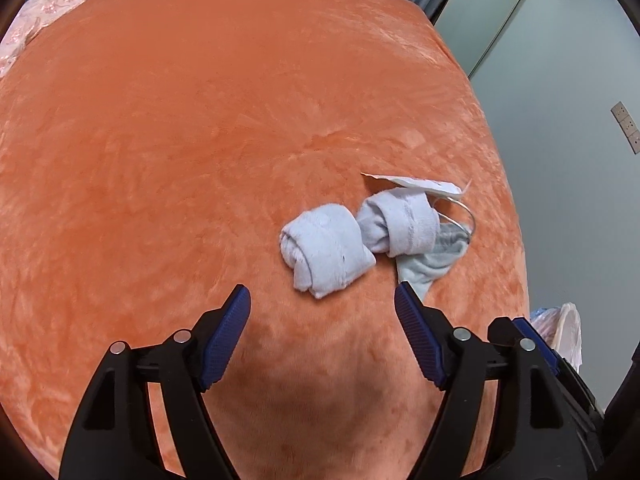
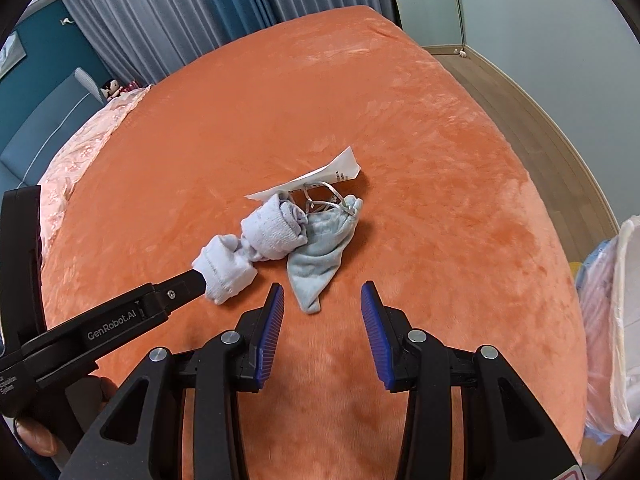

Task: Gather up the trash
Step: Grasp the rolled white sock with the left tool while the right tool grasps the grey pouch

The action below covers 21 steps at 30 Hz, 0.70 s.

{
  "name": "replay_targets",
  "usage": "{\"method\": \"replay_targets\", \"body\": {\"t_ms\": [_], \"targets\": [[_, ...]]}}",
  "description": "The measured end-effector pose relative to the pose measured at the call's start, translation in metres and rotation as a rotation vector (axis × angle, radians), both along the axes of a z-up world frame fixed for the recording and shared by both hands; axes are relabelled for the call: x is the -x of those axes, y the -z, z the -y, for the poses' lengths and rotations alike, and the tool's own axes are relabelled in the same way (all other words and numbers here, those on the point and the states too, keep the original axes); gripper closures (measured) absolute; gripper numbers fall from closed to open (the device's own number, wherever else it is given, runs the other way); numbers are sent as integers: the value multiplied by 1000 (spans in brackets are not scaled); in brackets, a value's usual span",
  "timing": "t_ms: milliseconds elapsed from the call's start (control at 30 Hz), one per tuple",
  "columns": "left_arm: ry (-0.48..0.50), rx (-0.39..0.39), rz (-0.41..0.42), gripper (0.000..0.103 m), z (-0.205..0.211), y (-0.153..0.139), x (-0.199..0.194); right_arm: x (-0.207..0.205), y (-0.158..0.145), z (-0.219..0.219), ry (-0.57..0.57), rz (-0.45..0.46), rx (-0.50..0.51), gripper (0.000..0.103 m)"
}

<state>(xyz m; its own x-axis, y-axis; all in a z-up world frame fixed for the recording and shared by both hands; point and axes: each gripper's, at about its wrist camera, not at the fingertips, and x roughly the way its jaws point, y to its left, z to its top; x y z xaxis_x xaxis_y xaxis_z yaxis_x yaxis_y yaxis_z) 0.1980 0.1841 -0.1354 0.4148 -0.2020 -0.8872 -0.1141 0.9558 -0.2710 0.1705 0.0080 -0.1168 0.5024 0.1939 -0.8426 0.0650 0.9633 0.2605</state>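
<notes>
My left gripper (image 1: 322,300) has its jaws set wide with nothing between them; the rolled white sock (image 1: 325,251) lies just beyond the fingertips at 12 o'clock. My right gripper (image 2: 322,300) has its jaws moderately parted and empty, over bare blanket.

Location of the items: all lie in one cluster on the orange bed (image 2: 440,128), toward its near right side. In the right wrist view the second rolled sock (image 2: 276,230) touches the first at its 1 o'clock. The flat grey-blue sock (image 2: 320,258) extends from that roll toward 6 o'clock and ends just short of my right fingertips. The white paper slip (image 2: 328,174) lies at 12 o'clock of the cluster, partly under the wire ring (image 2: 324,196).

Handling, as judged:
- Rolled socks: light, soft, compressible. Grip across the middle of the roll; a grip on a loose end may unroll it.
- Flat sock: limp. Pinch the near toe end.
- Paper slip: thin, flat on plush fabric, hard to get under. Take the raised corner.
- Wire ring: stiff, thin, likely to slip from the pads, and may snag the socks.

A plastic-lined bin (image 2: 608,320) stands at 3 o'clock, off the bed edge.

Legible writing: "GenRobot.AI" on the left gripper's body in the right wrist view. Print on the paper slip is too small to read.
</notes>
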Motion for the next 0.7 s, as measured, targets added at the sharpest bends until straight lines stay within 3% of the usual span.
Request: {"method": "replay_targets", "body": {"t_ms": [500,600,700], "targets": [[-31,26,-80,35,2,46,-45,-66,45,2,38,-39,-37,63],[-35,31,-83,36,1,52,-45,-68,58,2,47,-62,-58,69],[-27,24,-72,44,2,52,-45,-65,68,-1,37,-85,-69,89]]}}
